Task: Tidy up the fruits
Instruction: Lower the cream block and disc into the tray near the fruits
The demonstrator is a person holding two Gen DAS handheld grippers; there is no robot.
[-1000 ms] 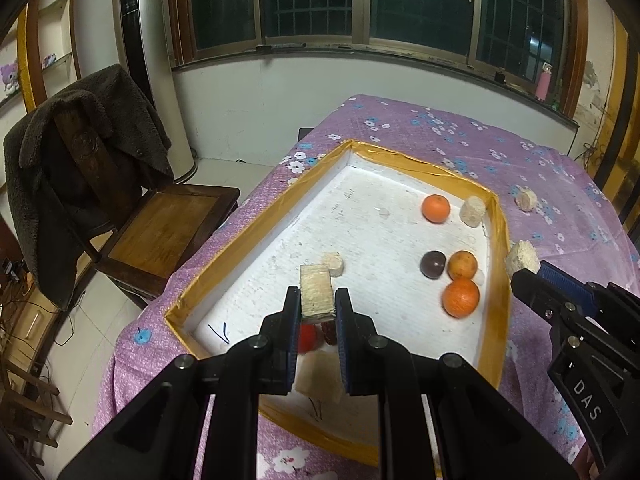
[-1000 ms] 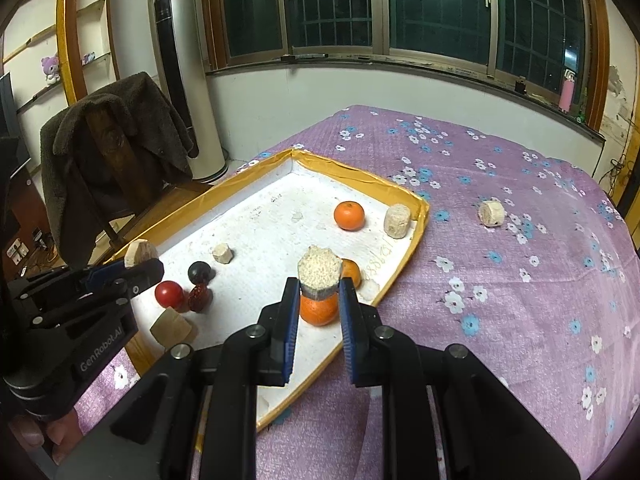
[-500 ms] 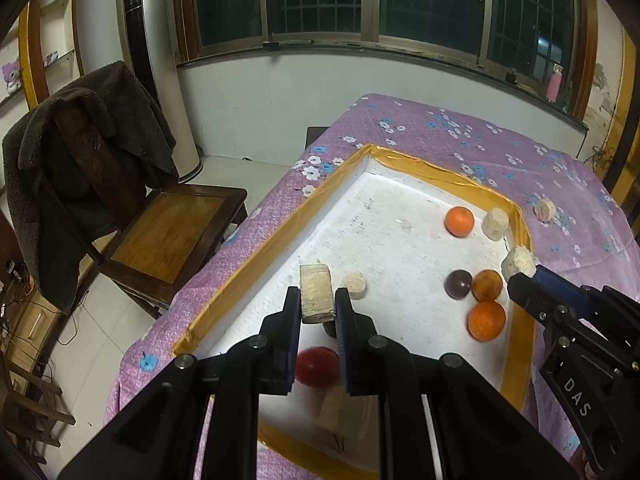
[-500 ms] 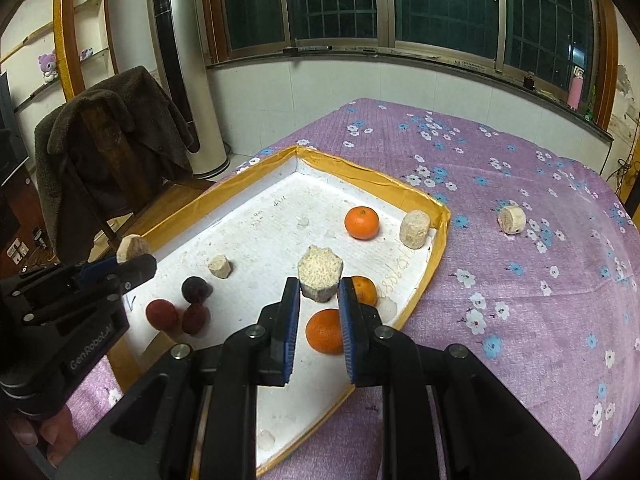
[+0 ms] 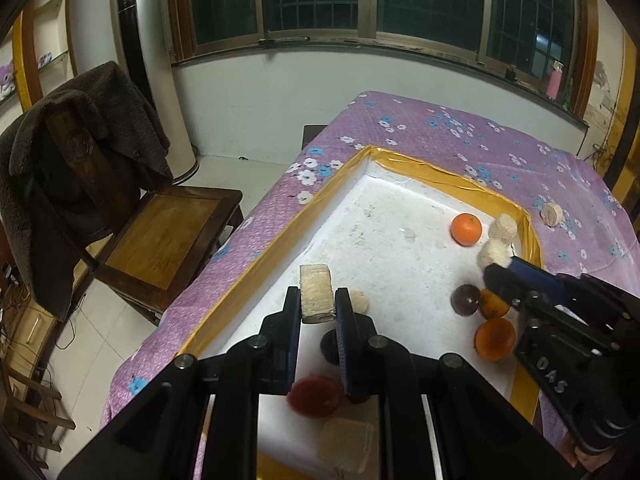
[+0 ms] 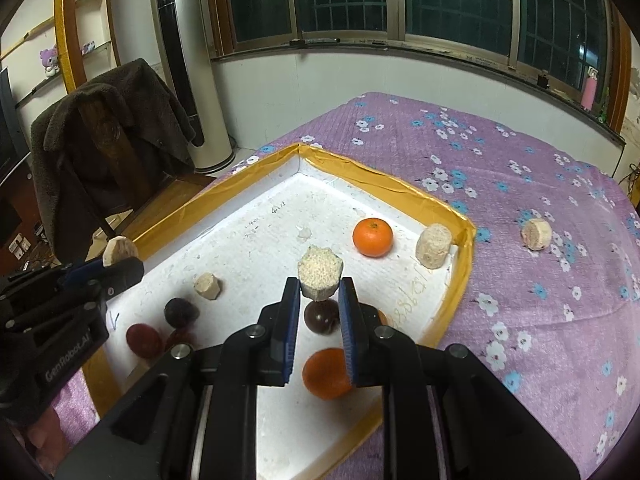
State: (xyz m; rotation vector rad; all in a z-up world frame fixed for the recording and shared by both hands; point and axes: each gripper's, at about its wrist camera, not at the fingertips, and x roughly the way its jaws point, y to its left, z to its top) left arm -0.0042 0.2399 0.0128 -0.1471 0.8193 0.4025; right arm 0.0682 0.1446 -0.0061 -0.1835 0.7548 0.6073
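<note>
Grippers were both loaded over the yellow-rimmed tray [image 6: 466, 248]: my left gripper [image 5: 317, 308] pinched a tan block [image 5: 316, 293] near the tray's left rim, and my right gripper [image 6: 319, 304] was clamped on a crumbly beige chunk [image 6: 320, 271] above a dark plum [image 6: 320, 318]. Inside the tray I had a whole orange [image 6: 372, 237] by the far corner next to a beige cylinder [image 6: 433, 245], and another beige piece [image 6: 536, 233] sat on the purple cloth [image 6: 520, 152] just outside that rim.

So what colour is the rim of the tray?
Yellow-orange tape on the tray rim, clearest in the right wrist view.
</note>
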